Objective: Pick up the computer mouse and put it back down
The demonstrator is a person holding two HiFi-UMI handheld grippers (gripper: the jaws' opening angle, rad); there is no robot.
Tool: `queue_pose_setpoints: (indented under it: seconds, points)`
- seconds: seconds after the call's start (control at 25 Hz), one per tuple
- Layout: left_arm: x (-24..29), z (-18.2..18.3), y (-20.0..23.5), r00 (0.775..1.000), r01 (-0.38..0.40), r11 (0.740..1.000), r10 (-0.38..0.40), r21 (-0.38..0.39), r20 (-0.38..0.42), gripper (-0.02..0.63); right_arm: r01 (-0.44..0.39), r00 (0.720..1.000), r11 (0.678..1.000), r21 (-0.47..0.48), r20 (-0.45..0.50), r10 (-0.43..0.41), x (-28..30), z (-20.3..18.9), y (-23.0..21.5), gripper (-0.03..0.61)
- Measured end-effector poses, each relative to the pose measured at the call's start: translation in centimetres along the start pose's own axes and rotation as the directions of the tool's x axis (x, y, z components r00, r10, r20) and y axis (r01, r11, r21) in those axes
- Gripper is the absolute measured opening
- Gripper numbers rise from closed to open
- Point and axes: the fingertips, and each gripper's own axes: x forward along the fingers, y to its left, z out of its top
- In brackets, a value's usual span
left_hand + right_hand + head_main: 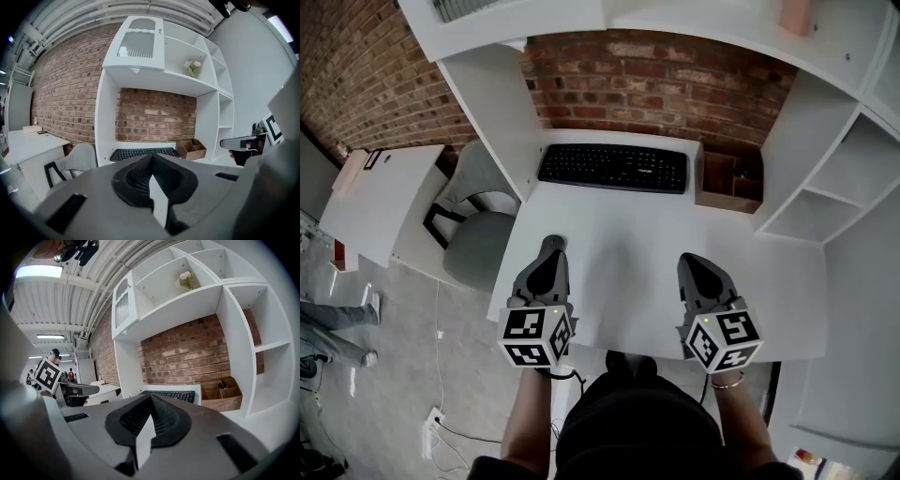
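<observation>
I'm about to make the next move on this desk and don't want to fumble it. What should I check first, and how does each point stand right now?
1. Mouse in sight: not ok. None shows on the desk in any view.
2. Left tool empty: ok. Jaws together, nothing between them.
3. Right tool empty: ok. Jaws together, nothing between them.
4. Jaws apart, ready to grasp: not ok. Both are shut.
5. Keyboard out of the way: ok. It lies at the back of the desk, apart from both tools.
6. Mouse hidden in the wooden box: cannot tell.

White desk [628, 267], keyboard [613, 168], wooden organizer [729, 184]
</observation>
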Motion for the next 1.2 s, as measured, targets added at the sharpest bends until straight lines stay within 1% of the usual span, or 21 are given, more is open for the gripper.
queue_pose_setpoints:
  seconds: [0.28,0.76,1.2]
  points:
    - [-0.4,0.5,-1.5,1.0,0.012,1.0,-0.012,0.003,0.014,0.009,0.023,1.0,0.999,-0.035,0.014,-0.022,-1.0,0.5,-1.0,0.005]
    - [-1.3,0.7,-2.9,1.0,0.0,1.0,-0.001,0.016,0.022,0.009,0.011,0.999,0.999,-0.05,0.032,-0.009,-2.4,0.7,-1.7,0.003]
    - [-2.7,0.2,-3.8,1.0,-0.014,1.0,0.013,0.014,0.027,0.009,-0.01,0.999,0.998,-0.062,0.039,0.012,-3.7,0.8,-1.4,0.003]
